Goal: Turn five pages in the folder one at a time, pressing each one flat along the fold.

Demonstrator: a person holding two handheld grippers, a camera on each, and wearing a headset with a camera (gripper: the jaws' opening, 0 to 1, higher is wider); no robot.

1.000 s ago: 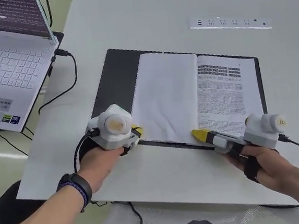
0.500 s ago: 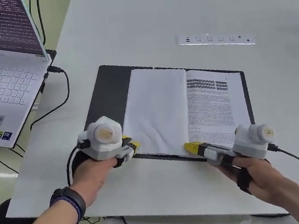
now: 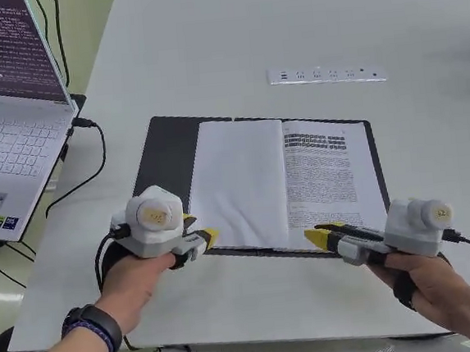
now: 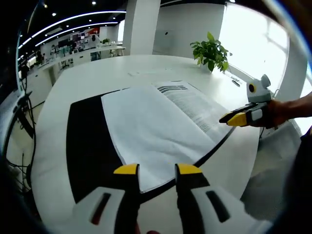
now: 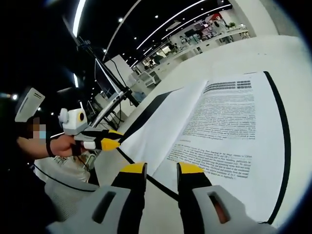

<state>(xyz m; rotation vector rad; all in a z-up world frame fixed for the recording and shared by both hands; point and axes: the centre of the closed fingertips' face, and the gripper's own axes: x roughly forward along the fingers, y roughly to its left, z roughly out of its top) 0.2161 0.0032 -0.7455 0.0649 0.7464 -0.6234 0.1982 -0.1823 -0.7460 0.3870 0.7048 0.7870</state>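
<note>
The black folder (image 3: pixel 167 149) lies open on the white table. Its left page (image 3: pixel 240 184) is blank and its right page (image 3: pixel 322 181) is printed; both lie flat. My left gripper (image 3: pixel 206 238) hovers at the blank page's near left corner. Its own view shows its tips (image 4: pixel 157 169) slightly apart with nothing between them, just short of the folder (image 4: pixel 87 141). My right gripper (image 3: pixel 318 236) sits at the printed page's near edge, a little right of the fold. It too is open and holds nothing (image 5: pixel 161 168). Each gripper shows in the other's view: the right gripper (image 4: pixel 234 118) and the left gripper (image 5: pixel 109 141).
An open laptop (image 3: pixel 6 105) stands at the far left, with a black cable (image 3: pixel 86 168) running toward the folder's left side. A white power strip (image 3: pixel 325 75) lies beyond the folder. The table's near edge is close under both hands.
The head camera has shifted, so the folder sits lower in view. The right gripper has drifted slightly right of the fold. The pages and the left gripper keep their places.
</note>
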